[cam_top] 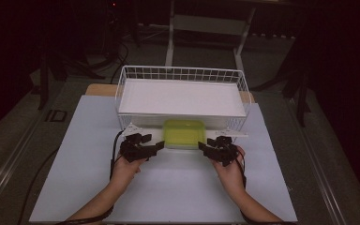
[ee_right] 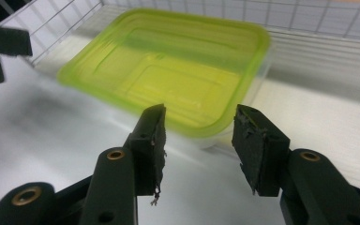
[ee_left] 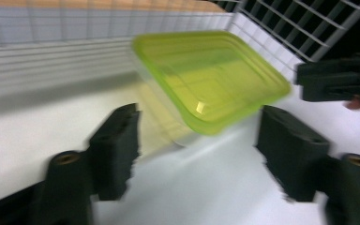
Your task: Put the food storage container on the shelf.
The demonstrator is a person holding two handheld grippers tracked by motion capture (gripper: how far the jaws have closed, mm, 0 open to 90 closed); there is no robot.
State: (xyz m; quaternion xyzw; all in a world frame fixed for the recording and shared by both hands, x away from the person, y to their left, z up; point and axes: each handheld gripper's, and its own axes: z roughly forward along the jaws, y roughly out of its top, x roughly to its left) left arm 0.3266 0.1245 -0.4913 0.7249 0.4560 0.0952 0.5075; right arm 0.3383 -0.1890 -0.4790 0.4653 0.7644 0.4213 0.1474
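A white wire basket (cam_top: 122, 89) stands at the far middle of the desk (cam_top: 75, 154), with a white flat panel (cam_top: 180, 97) lying across it. Just in front of the basket's near side, touching or tucked slightly under it, sits a clear container with a yellow-green lid (cam_top: 183, 133), lid on and flat.

The left hand-held gripper (cam_top: 158, 146) is held just left of the container, at its near left corner. In the left gripper view its jaws stand wide apart with nothing between them; the container (ee_left: 211, 77) lies beyond the tips, apart from them. That view is motion-blurred.

The right hand-held gripper (cam_top: 202, 146) is held just right of the container's near right corner. In the right gripper view its jaws are partly open, empty, with the lid (ee_right: 168, 70) just beyond them. Contact cannot be confirmed.

Both hands enter from the near edge.
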